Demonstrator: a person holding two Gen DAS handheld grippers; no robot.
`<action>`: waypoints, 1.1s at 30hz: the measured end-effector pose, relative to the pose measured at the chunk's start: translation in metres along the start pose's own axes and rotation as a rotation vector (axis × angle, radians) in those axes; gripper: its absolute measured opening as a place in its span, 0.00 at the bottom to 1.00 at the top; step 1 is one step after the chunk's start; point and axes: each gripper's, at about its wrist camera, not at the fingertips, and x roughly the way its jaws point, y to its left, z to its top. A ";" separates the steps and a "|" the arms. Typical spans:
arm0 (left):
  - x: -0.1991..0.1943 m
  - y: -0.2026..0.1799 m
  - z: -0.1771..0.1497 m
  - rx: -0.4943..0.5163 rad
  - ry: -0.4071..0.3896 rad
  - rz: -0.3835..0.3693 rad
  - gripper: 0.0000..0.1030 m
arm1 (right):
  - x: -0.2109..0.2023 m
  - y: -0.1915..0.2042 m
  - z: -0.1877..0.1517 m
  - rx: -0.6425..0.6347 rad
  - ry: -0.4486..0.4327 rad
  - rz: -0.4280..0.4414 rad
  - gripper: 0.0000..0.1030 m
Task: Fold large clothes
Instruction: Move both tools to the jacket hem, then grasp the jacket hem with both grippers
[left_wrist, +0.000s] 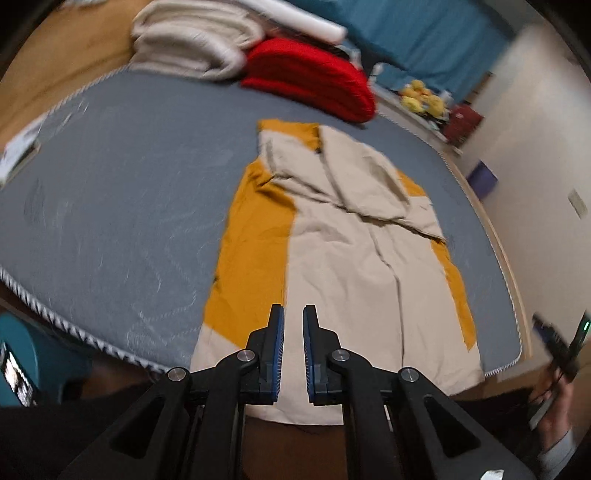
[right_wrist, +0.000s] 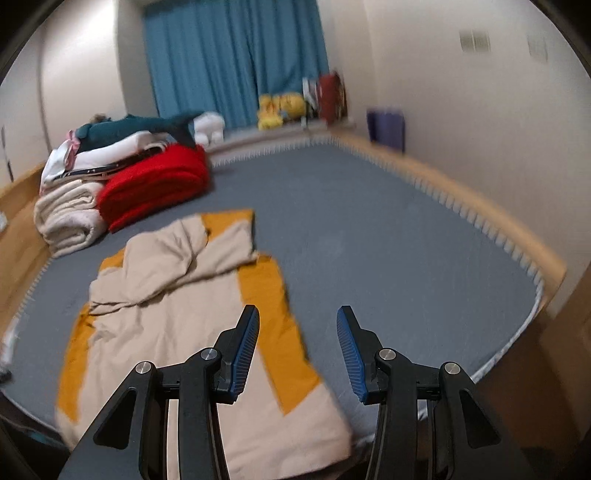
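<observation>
A large beige and mustard-yellow garment (left_wrist: 343, 258) lies lengthwise on the grey mattress (left_wrist: 129, 184), its sleeves folded in over the chest and its hem hanging over the near edge. It also shows in the right wrist view (right_wrist: 173, 306). My left gripper (left_wrist: 293, 314) hovers above the hem, its jaws a narrow gap apart and holding nothing. My right gripper (right_wrist: 297, 317) is open and empty, above the garment's right side and the bare mattress (right_wrist: 388, 240).
A folded red blanket (right_wrist: 155, 184), a rolled cream blanket (right_wrist: 70, 218) and stacked clothes (right_wrist: 122, 140) sit at the far left of the mattress. A wooden frame (right_wrist: 480, 206) rims the bed. Blue curtains (right_wrist: 236, 55) and yellow toys (right_wrist: 280, 105) stand at the back.
</observation>
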 end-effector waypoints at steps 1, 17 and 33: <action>0.008 0.007 0.000 -0.035 0.016 0.007 0.08 | 0.010 -0.005 -0.002 0.023 0.042 0.011 0.44; 0.122 0.075 -0.018 -0.280 0.314 0.222 0.17 | 0.146 -0.033 -0.058 0.059 0.538 -0.100 0.44; 0.147 0.065 -0.020 -0.136 0.355 0.300 0.25 | 0.190 -0.025 -0.090 0.007 0.676 -0.173 0.53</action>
